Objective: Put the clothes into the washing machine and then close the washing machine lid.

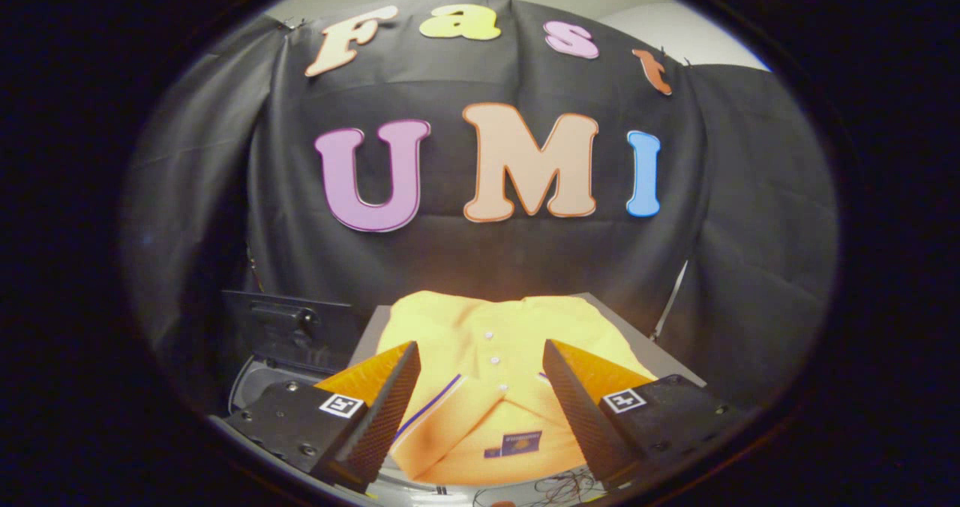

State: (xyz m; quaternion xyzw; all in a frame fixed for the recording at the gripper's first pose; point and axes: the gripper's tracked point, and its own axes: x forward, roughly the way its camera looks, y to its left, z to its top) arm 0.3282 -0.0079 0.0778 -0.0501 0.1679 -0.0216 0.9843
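Note:
A folded yellow polo shirt (495,357) with white buttons and a dark-trimmed collar lies on a grey surface (660,357), just ahead of and below my fingers. My gripper (480,361) hangs over it, open, with the shirt's collar showing in the wide gap between the fingers and neither finger pressing on it. To the left stands the washing machine's raised dark lid (289,331), and beneath it a part of the machine's round opening (259,387) shows behind my left finger (382,402).
Black cloth walls close off the back and both sides of the booth. A thin rod (671,304) leans at the right of the grey surface. Some dark wires (555,484) lie near the front, below the shirt.

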